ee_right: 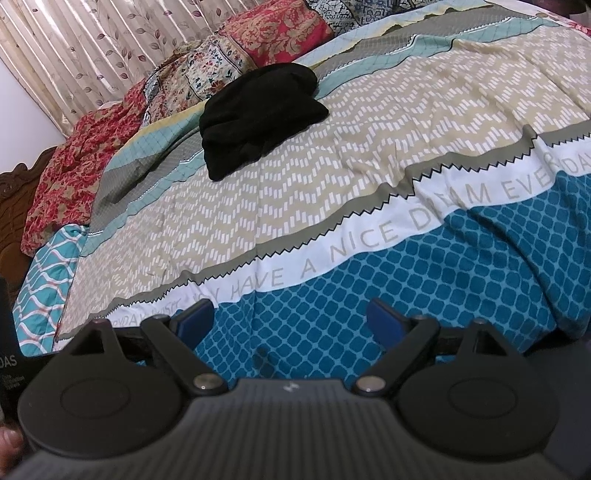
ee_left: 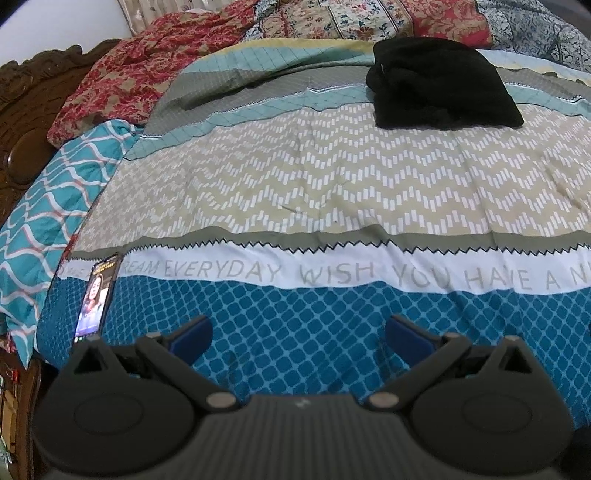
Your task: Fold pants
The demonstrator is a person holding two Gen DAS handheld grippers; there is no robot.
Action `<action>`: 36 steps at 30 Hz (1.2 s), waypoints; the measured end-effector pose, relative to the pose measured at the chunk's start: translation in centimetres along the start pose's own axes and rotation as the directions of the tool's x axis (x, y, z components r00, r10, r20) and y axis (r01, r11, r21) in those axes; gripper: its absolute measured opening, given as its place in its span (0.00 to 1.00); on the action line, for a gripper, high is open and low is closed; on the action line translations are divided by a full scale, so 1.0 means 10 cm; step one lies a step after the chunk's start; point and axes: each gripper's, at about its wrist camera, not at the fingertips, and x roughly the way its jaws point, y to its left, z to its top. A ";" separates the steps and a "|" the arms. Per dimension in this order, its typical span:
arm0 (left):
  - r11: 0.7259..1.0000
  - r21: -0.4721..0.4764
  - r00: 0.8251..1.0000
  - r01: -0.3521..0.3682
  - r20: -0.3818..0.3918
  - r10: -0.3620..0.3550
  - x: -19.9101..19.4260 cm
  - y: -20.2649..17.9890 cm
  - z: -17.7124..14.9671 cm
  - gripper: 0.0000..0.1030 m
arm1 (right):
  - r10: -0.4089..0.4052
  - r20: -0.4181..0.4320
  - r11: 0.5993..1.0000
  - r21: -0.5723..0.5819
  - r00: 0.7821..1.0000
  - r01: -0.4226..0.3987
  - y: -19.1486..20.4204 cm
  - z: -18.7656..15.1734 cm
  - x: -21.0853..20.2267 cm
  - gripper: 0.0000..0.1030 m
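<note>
Pants [ee_left: 443,85]: black, bunched in a rough heap on the far part of the bed, well apart from both my grippers. In the right wrist view they [ee_right: 258,118] sit up and to the left, across the grey, teal and beige bands.
Left gripper [ee_left: 299,332]: I see its jaws spread wide, blue pads [ee_left: 194,334] far apart, nothing between them. It hovers over the blue diamond band at the near edge.
Right gripper [ee_right: 291,321]: jaws spread wide too, blue pads [ee_right: 384,319] apart, holding nothing, also above the blue diamond band.
Bedspread [ee_left: 332,184]: banded, running from blue diamonds nearest me, through a white strip with grey lettering, a beige chevron band, then teal and grey bands farther off. I can read "EVERYDAY WISH YOU HAVE A" in the left view and "HAVE A NICE" in the right view [ee_right: 369,166].
Phone [ee_left: 98,291]: lies on the bedspread's left edge, screen lit, showing a face, just ahead and left of my left gripper.
Pillows [ee_left: 351,18]: floral, red and cream, lined along the far side beyond the pants.
Red cloth [ee_left: 140,70]: floral, crumpled at the far left corner.
Headboard [ee_left: 26,122]: dark carved wood on the left.
Curtain [ee_right: 92,48]: pale, leaf-printed, behind the bed in the right view.
</note>
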 end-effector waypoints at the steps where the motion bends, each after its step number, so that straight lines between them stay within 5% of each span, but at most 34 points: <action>1: 1.000 0.000 1.000 0.005 -0.006 -0.005 0.01 0.00 0.00 1.00 | 0.000 -0.001 1.000 0.001 1.000 0.000 0.00 0.00 0.00 0.89; 36: 0.999 0.002 0.997 0.035 -0.065 -0.035 0.09 -0.04 -0.06 1.00 | -0.006 0.004 1.000 0.013 1.000 0.006 -0.01 -0.01 0.01 0.89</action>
